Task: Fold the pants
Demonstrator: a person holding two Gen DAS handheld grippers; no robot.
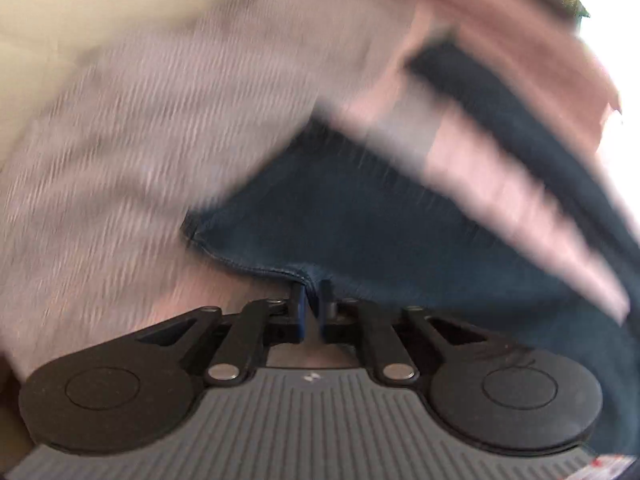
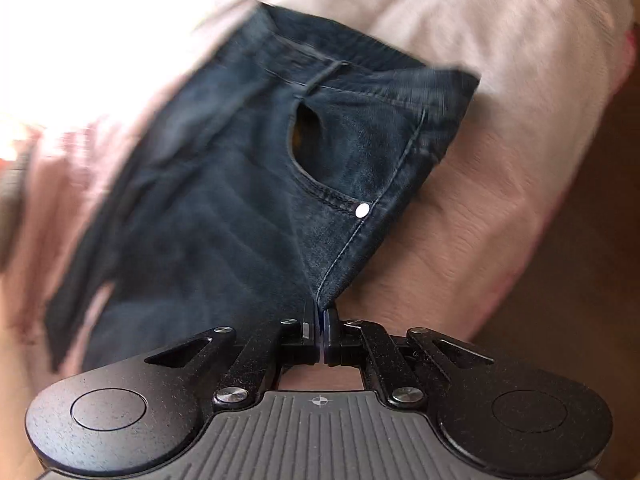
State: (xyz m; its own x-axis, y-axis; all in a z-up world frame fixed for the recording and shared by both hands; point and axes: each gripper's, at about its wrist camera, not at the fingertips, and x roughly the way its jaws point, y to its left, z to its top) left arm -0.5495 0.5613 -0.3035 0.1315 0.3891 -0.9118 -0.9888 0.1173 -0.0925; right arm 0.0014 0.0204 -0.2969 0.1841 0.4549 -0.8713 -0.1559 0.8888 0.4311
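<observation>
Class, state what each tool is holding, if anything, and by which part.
Both hold the jeans. The left tool pinches a stitched hem edge; the right tool pinches the side seam just below the front pocket rivet.

Both tools (image 1: 314, 298) (image 2: 320, 316) seemingly clamped tight

Your pants (image 2: 224, 184) are dark blue denim with lighter stitching along the seams. In the right wrist view you see the waist end: a belt loop, a curved front pocket gaping open, and a pale rivet at its corner. In the left wrist view a stitched hem edge shows, blurred. The cloth is creased, not flat.
</observation>
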